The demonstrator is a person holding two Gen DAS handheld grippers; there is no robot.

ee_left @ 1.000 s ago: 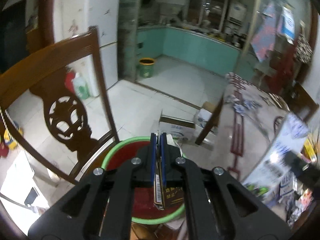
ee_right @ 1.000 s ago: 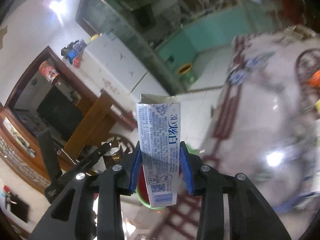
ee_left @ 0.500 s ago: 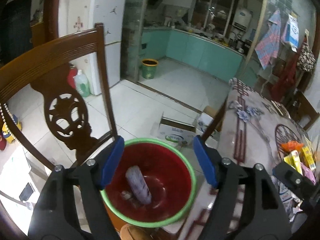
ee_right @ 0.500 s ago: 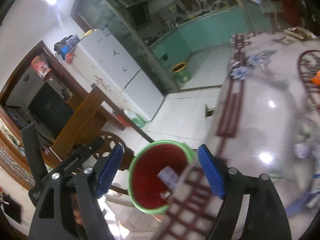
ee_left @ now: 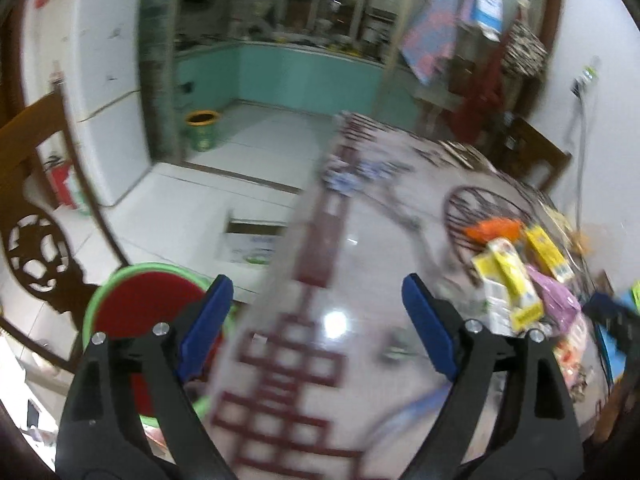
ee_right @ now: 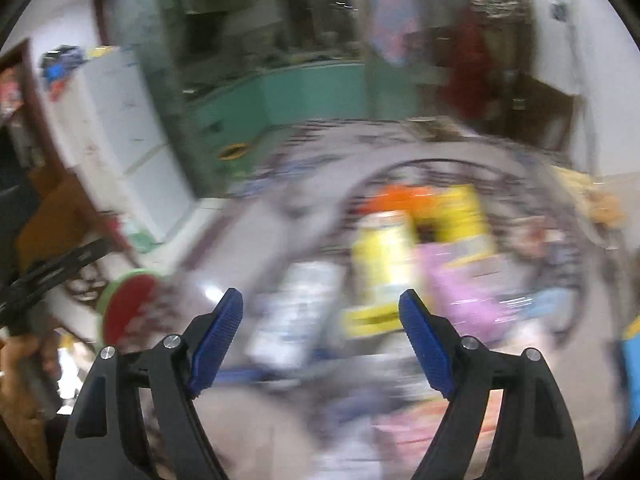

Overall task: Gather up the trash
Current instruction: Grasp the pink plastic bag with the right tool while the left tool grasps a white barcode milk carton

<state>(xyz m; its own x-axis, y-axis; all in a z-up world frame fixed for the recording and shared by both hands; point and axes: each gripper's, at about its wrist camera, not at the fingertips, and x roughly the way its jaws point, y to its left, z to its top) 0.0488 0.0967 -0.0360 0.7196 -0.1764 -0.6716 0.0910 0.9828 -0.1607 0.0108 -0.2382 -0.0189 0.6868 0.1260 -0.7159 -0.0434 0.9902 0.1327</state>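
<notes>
A red bin with a green rim (ee_left: pixel 140 312) stands low beside the table's left edge; the right wrist view shows the same bin (ee_right: pixel 126 304) at far left. My left gripper (ee_left: pixel 318 320) hangs over the table's patterned top, its jaws opening, nothing between them. A pile of trash lies at the right: a yellow carton (ee_left: pixel 510 284), an orange wrapper (ee_left: pixel 494 228) and a purple packet (ee_left: pixel 554 300). My right gripper (ee_right: pixel 320 320) is over that pile, jaws opening and empty, with a yellow carton (ee_right: pixel 380 264) and a white box (ee_right: pixel 296 308) blurred just beyond.
A dark wooden chair (ee_left: pixel 36 184) stands left of the bin. An open cardboard box (ee_left: pixel 250 242) sits on the tiled floor by the table leg. A small green and orange pail (ee_left: pixel 202 130) stands by the kitchen doorway. A hand (ee_right: pixel 24 364) holds the left gripper.
Both grippers let go of their items into the red bin and opened wide. Both then swung right, away from the bin and over the table toward the trash pile.
</notes>
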